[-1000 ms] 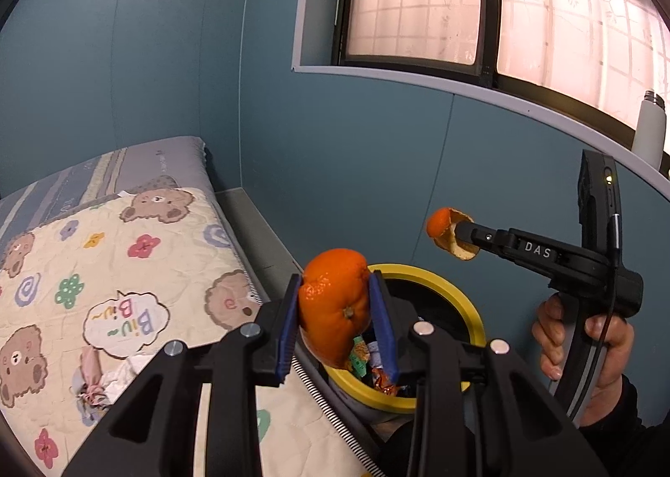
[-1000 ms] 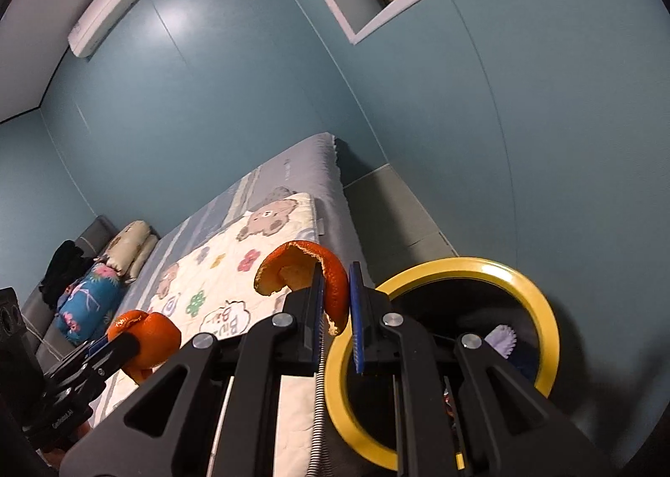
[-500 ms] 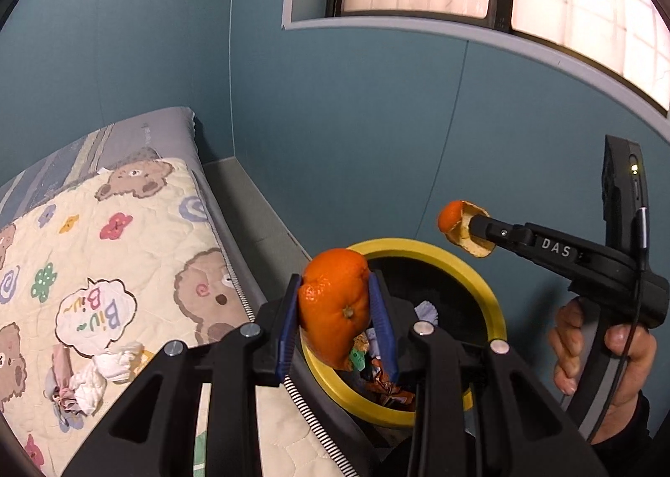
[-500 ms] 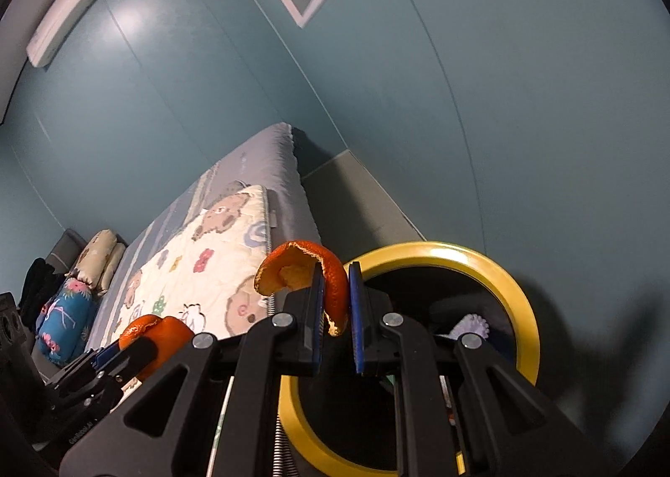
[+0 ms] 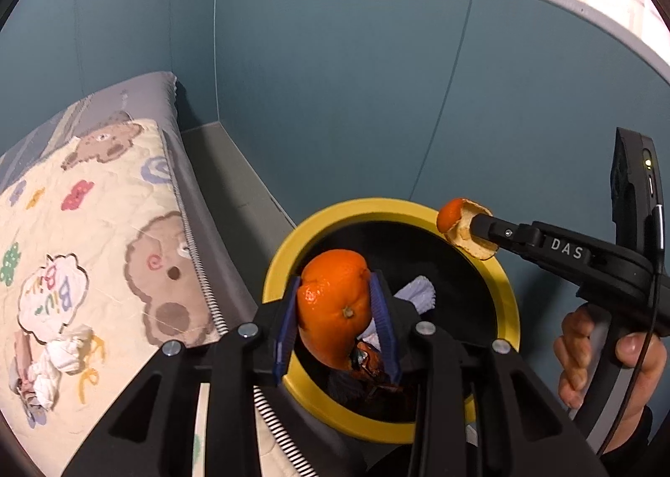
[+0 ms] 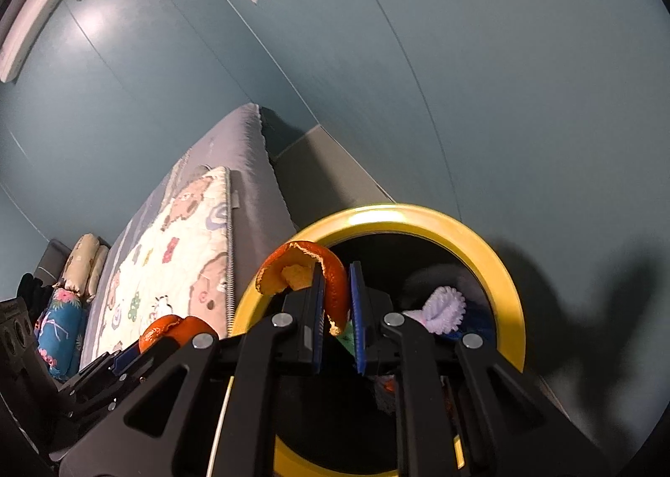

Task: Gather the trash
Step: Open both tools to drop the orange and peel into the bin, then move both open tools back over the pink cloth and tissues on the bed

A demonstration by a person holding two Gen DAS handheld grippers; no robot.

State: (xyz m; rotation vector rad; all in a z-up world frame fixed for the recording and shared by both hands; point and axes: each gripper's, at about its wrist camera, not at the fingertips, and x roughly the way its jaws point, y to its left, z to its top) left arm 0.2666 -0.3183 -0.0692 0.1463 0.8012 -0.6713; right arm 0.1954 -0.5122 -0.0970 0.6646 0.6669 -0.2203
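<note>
Holding an orange clamped in the left gripper, just above the yellow-rimmed bin mouth on its bed side. Right gripper is pinched nearly shut on a peel, also over the bin's rim.

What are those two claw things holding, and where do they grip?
The left gripper squeezes a big orange peel by its sides; the right gripper pinches a smaller peel strip near its lower end.
</note>
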